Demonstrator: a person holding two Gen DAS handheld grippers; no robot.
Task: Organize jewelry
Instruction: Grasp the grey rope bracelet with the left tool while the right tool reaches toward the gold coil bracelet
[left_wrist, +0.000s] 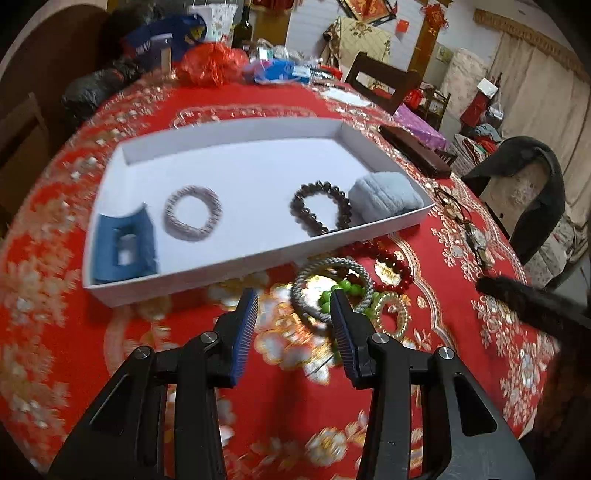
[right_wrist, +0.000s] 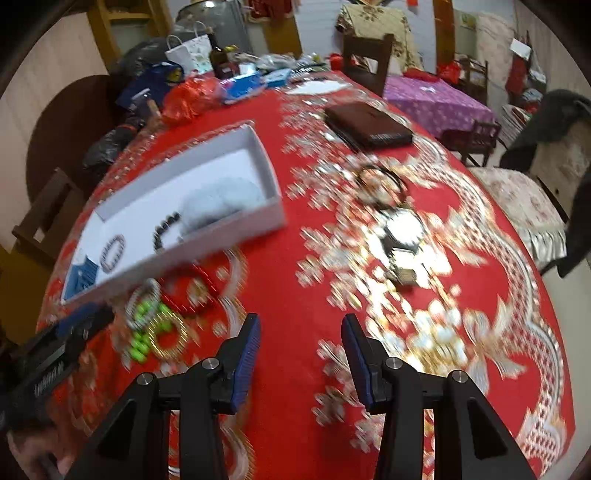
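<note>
Left claw (left_wrist: 293, 301): spread, empty, over bracelet pile (left_wrist: 347, 291) on counter (left_wrist: 55, 332), just before tray (left_wrist: 221, 266). Advice: pinch one band only, the grey bangle (left_wrist: 332, 284).

Right claw (right_wrist: 301, 326): spread, empty, above bare cloth; watch (right_wrist: 400, 230) ahead, pile to its left.

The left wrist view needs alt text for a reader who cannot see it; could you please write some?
An open left gripper hovers over tangled bead bracelets on a red floral tablecloth. Behind sits a shallow white cardboard tray holding a silver ring bracelet, dark beaded bracelet, blue clip and pale cushion.
</note>
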